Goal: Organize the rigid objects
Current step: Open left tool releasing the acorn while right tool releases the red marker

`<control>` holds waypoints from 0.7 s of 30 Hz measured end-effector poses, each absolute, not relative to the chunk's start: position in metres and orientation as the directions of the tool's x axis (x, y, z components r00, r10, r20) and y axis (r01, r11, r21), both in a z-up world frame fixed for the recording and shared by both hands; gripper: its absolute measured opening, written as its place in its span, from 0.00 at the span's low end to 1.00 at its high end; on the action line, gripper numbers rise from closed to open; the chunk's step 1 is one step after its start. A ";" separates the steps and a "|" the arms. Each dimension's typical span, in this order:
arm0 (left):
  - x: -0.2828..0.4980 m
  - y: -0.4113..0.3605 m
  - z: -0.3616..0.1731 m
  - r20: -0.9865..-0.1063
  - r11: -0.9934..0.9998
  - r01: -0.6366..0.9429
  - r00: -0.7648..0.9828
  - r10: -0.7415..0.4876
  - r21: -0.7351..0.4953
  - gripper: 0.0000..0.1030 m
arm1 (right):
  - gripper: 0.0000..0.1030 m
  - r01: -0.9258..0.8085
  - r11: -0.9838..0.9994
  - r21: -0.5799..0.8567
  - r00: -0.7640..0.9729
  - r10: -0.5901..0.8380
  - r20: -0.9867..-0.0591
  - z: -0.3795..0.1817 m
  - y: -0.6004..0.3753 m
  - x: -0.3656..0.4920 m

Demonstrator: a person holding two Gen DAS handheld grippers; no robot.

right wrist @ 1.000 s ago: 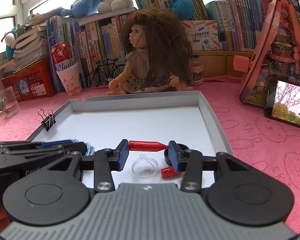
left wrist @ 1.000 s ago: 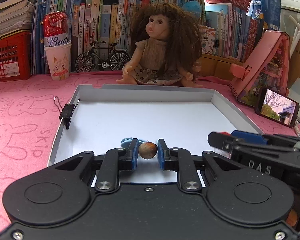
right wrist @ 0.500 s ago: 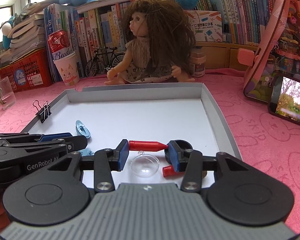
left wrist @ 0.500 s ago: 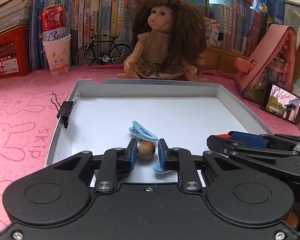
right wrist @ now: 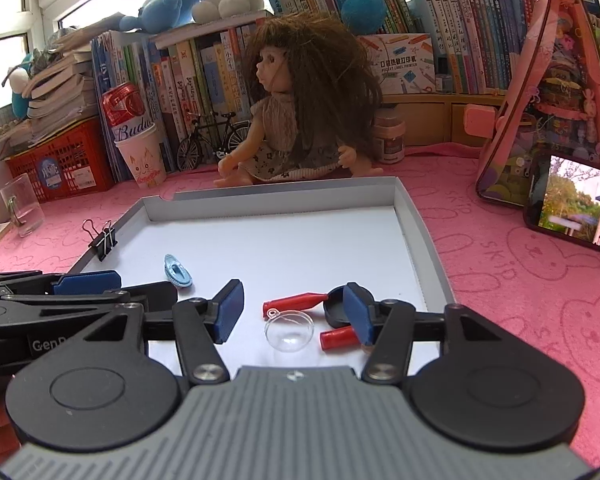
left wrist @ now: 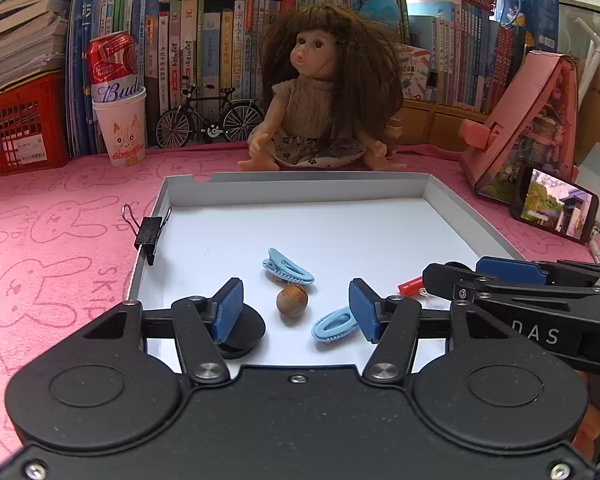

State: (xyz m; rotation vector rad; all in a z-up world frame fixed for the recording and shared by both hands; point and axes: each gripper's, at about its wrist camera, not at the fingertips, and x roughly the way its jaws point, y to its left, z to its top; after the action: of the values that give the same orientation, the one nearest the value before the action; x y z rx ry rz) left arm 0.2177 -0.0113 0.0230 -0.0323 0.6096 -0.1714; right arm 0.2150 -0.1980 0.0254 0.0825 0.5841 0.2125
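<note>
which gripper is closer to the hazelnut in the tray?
Left. The hazelnut lies on the tray floor between the opening jaws of the left gripper, untouched. The right gripper is off to its right, over the clear dome.

Two blue hair clips (left wrist: 287, 265), one hazelnut (left wrist: 292, 300), two red caps (right wrist: 294, 302)

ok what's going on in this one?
A person with two handheld grippers is sorting small items into a white tray. The left gripper is opening around a hazelnut lying on the tray floor. The right gripper is opening over a clear half-dome. Neither grips anything.
</note>
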 end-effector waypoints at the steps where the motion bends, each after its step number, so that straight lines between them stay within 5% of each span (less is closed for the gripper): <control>1: 0.214 -0.012 0.025 -0.562 0.985 0.155 0.809 -0.170 -0.075 0.56 | 0.69 -0.180 0.975 0.133 0.815 0.223 -0.535 0.027 -0.199 0.212; 21: 0.126 -0.010 0.043 -0.494 0.957 0.276 0.822 -0.282 -0.087 0.71 | 0.79 -0.262 0.963 0.070 0.836 0.263 -0.481 0.042 -0.212 0.151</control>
State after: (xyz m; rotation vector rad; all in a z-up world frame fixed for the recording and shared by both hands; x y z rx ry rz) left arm 0.1261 -0.0103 0.0429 -0.0116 0.5275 -0.2967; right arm 0.1509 -0.2121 0.0416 0.0012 0.5098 0.2776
